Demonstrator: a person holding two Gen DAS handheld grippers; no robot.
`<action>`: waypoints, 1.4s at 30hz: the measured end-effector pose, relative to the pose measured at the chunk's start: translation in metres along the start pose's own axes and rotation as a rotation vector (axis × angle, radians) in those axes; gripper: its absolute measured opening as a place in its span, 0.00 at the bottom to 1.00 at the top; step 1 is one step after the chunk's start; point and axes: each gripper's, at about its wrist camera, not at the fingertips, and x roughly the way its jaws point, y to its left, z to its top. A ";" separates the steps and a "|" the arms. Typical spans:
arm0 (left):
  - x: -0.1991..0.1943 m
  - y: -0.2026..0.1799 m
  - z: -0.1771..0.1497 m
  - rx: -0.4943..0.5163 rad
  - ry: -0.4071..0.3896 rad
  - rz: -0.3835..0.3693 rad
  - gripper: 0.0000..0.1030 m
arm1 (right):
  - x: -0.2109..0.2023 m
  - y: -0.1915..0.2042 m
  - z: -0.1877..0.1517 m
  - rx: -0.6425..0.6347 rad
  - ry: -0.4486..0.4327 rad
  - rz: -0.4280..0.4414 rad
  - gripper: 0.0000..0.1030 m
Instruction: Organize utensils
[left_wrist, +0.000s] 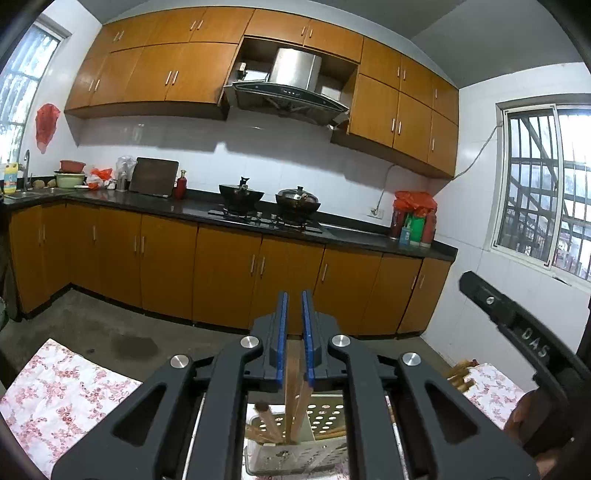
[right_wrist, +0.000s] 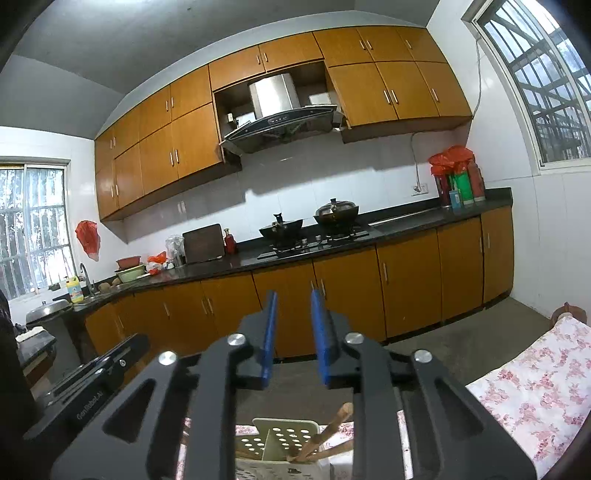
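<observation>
Hovering left gripper (left_wrist: 294, 295): level over the table, blue pads drawn almost together with only a thin slit left. Brown chopsticks (left_wrist: 291, 373) show in that slit near its base. Whether the pads actually pinch them I cannot tell.
Floral tablecloth (left_wrist: 66, 384): covers the table under both tools.
Utensil holder (left_wrist: 325, 410): a pale perforated caddy right below the left gripper, standing on the cloth. Several chopsticks already lean inside it.
Right gripper (right_wrist: 293, 295): pads spread apart with nothing between them. It is just above the same holder, with a few chopsticks tilted in the near compartment.
Step in hand: judged as dropping chopsticks into the holder, the right side apparently done.
Next move: likely spreading the left pads fully, then lifting straight up so the sticks stay put. More loose utensils seem to lie at the table's far right edge.
</observation>
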 end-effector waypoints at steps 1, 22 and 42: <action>-0.005 0.001 0.002 0.001 -0.004 0.006 0.17 | -0.005 0.000 0.002 -0.004 -0.004 -0.002 0.26; -0.129 0.025 0.000 0.034 -0.039 0.125 0.97 | -0.152 0.008 -0.014 -0.131 -0.016 -0.088 0.96; -0.182 0.018 -0.104 0.143 0.105 0.231 0.98 | -0.222 0.011 -0.126 -0.155 0.188 -0.160 0.96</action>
